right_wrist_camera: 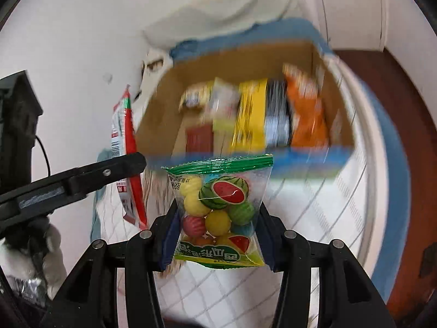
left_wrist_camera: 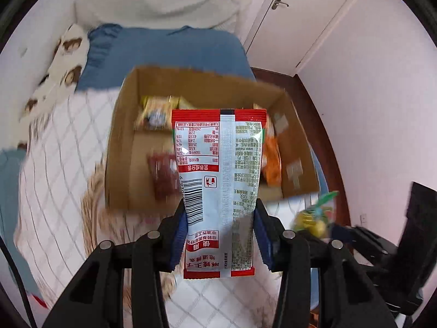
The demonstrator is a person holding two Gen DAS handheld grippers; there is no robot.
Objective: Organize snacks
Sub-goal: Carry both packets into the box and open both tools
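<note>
The left gripper (left_wrist_camera: 220, 235) has its fingers (left_wrist_camera: 179, 235) pinching a red-and-white snack packet (left_wrist_camera: 218, 180) by its lower half, printed back facing the camera, held in the air before the cardboard box (left_wrist_camera: 128, 136). The right gripper (right_wrist_camera: 215, 235) likewise pinches a clear bag of watermelon gum balls (right_wrist_camera: 218, 207) with a green sealed top. The box sits on the bed (left_wrist_camera: 62, 158) and already holds several packets, orange, yellow and dark red, so the sorting looks well underway; these two remain to go in.

A bed (left_wrist_camera: 68, 147) with a white quilted cover carries a blue pillow (left_wrist_camera: 164, 52) beside a bear-print pillow (left_wrist_camera: 58, 71), near a white door (left_wrist_camera: 314, 13) and dark wooden floor (right_wrist_camera: 404, 136).
</note>
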